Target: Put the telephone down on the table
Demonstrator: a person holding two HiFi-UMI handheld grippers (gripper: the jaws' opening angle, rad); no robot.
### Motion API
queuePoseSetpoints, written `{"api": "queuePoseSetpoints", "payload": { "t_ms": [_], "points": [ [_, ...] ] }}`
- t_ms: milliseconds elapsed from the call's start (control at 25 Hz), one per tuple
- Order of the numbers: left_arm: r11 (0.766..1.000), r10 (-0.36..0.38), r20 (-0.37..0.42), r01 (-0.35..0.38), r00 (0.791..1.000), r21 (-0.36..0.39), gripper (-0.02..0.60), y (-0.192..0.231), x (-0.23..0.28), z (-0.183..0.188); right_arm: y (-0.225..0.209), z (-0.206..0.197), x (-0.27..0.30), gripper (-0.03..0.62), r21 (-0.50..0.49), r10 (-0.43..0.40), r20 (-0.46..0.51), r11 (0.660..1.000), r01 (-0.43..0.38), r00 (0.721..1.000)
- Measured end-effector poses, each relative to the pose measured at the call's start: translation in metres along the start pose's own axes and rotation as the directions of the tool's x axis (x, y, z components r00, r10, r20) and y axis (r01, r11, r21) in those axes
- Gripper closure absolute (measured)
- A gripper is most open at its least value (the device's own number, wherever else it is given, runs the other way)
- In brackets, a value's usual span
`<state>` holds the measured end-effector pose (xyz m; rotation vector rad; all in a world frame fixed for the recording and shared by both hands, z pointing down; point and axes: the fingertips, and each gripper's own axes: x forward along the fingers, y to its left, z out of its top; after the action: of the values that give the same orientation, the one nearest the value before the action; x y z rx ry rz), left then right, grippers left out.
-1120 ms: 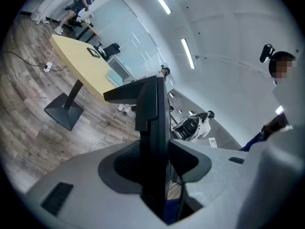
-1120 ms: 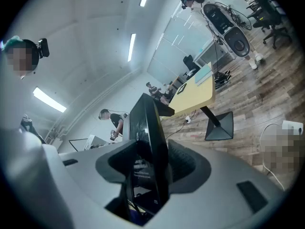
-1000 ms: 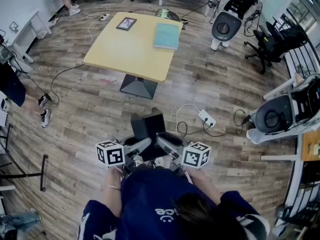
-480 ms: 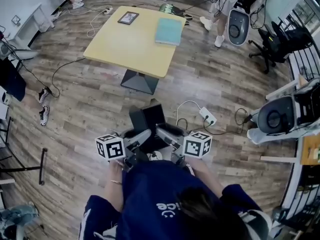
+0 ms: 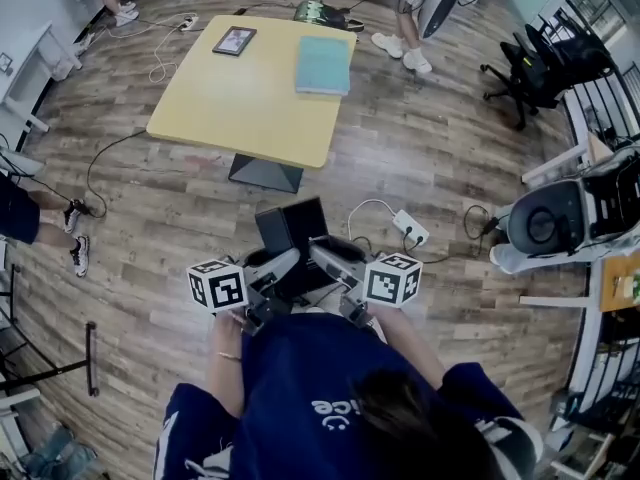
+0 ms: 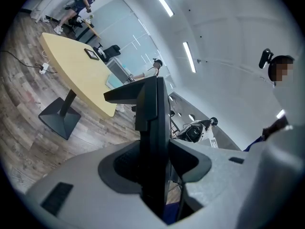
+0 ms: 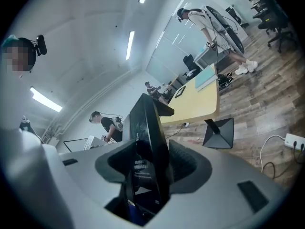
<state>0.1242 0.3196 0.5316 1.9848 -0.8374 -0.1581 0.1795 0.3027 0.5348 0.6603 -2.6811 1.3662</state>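
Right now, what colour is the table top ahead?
The table top is pale yellow, clearest in the head view.

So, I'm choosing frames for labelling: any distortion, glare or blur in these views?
Head view: evenly lit, sharp, floor planks bowed toward the edges. Left gripper view: fisheye circle with black corners, telephone a dark near-silhouette. Right gripper view: same fisheye, ceiling light strips blown out.

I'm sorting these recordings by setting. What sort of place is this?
Probably an open office or lab workspace: a yellow pedestal table, a rolling office chair, and a power strip lying on the wood-plank floor.
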Motion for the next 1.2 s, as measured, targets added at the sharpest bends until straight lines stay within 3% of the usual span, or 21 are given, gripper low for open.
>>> {"api": "queuePoseSetpoints", "payload": {
  "t_ms": [760,1200],
  "points": [
    [0.996,-0.090,-0.108,0.093,0.990,0.017,0.391,0.102,-0.022,0.128,-0.010,0.060,0.146,0.372,0.024,-0.103,0.097,0.995,0.101,0.990],
    [0.995,-0.096,-0.127,0.096,0.987,-0.008,0.391,0.114,-0.010,0.138,-0.024,0.071,0.156,0.372,0.043,-0.120,0.090,0.992,0.117,0.989]
  ]
}}
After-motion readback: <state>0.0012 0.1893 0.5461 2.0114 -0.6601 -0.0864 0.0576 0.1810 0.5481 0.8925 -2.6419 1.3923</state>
